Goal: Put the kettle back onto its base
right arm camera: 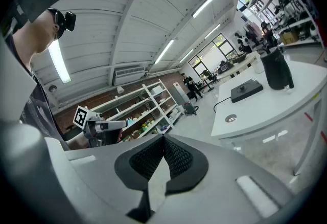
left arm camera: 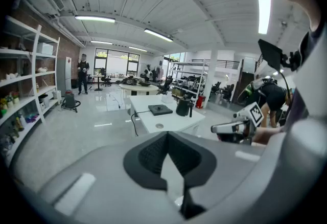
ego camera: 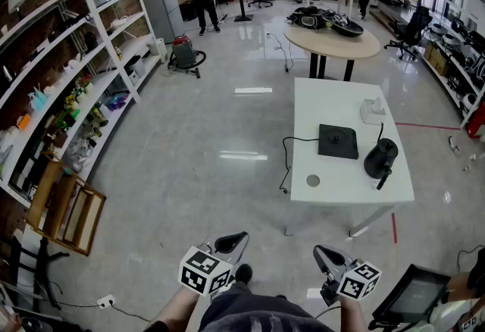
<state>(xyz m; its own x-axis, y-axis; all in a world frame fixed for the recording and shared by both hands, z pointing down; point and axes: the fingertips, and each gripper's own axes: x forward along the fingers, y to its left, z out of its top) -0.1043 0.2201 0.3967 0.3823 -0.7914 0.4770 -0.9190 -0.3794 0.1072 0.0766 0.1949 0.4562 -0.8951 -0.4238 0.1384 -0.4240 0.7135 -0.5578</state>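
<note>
The black kettle (ego camera: 380, 158) stands upright on the white table (ego camera: 326, 103), close to its right edge. It is just right of the flat black base (ego camera: 338, 141) and apart from it. A cable (ego camera: 284, 164) runs from the base off the table's left edge, and a white box (ego camera: 372, 111) sits at the far right. Near the person, well short of the table, the left hand-held gripper (ego camera: 231, 243) has its jaws together with nothing between them. The right hand-held gripper (ego camera: 327, 256) is likewise closed and empty.
</note>
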